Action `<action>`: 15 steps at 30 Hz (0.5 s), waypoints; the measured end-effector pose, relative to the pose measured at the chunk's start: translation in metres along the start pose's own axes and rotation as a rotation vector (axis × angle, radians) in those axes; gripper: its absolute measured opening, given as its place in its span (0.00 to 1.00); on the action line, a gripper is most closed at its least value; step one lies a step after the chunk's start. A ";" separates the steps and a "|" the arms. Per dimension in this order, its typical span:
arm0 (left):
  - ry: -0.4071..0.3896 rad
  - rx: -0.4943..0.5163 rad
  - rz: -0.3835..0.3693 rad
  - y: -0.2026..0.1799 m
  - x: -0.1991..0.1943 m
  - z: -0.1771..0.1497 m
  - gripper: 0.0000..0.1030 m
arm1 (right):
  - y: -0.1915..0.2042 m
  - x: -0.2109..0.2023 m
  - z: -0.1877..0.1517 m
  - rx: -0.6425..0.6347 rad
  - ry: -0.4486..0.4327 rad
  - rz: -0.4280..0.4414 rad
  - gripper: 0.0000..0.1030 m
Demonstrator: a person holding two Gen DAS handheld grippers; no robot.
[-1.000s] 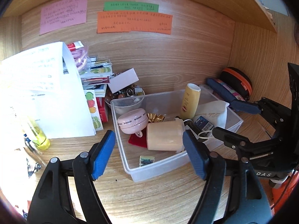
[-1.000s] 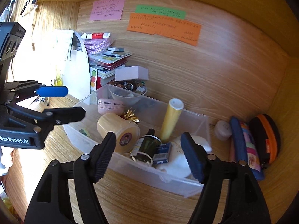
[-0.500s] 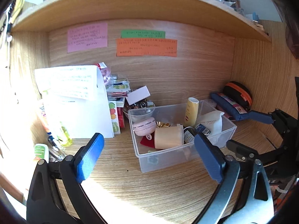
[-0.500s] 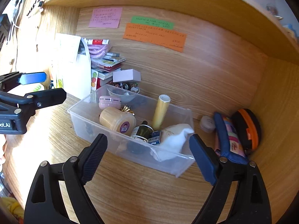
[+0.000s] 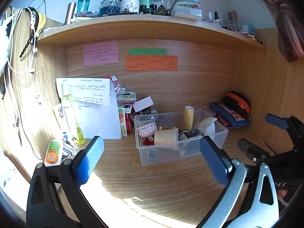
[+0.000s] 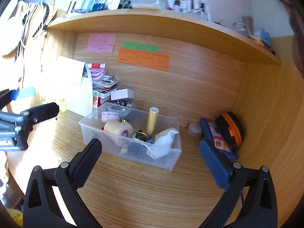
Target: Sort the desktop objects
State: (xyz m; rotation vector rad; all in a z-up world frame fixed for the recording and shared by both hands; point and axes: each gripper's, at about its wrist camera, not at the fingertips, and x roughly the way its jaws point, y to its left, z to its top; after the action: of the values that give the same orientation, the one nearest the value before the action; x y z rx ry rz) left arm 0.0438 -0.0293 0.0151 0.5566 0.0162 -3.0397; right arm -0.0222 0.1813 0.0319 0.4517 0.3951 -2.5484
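The clear plastic bin [image 5: 180, 152] stands on the wooden desk [image 5: 152, 180], and all positions below are given relative to it.

Contents of the bin: a pink round timer [image 5: 147, 130] at the back left, a cream cylindrical jar [image 5: 165, 137] lying on its side beside the timer, a yellow tube [image 5: 188, 118] standing upright against the rear wall, and a white pouch [image 5: 207, 127] at the right end. A small dark bottle [image 6: 140, 134] lies between the jar and the pouch; its label cannot be read at this resolution.

Outside the bin: a stack of booklets [image 5: 125, 102] and a white paper sheet [image 5: 91, 110] are to the left rear. A blue pencil case [image 5: 229, 115] and a black-and-orange pouch [image 5: 237, 102] rest to the right, against the side panel.

Left gripper [image 5: 152, 157]: released, jaws spread wide, holding nothing, positioned in front of the bin and clear of it.

Right gripper [image 6: 150, 157]: released, jaws spread wide, holding nothing, positioned in front of the bin and not touching it.
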 end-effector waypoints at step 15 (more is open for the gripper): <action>0.077 -0.009 0.004 -0.023 -0.006 -0.024 1.00 | -0.007 -0.010 -0.026 0.072 0.062 -0.063 1.00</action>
State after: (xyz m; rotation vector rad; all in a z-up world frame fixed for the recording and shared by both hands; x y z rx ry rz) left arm 0.0571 -0.0053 -0.0056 0.6714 0.0313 -3.0108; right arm -0.0115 0.2009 0.0134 0.5549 0.3459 -2.6215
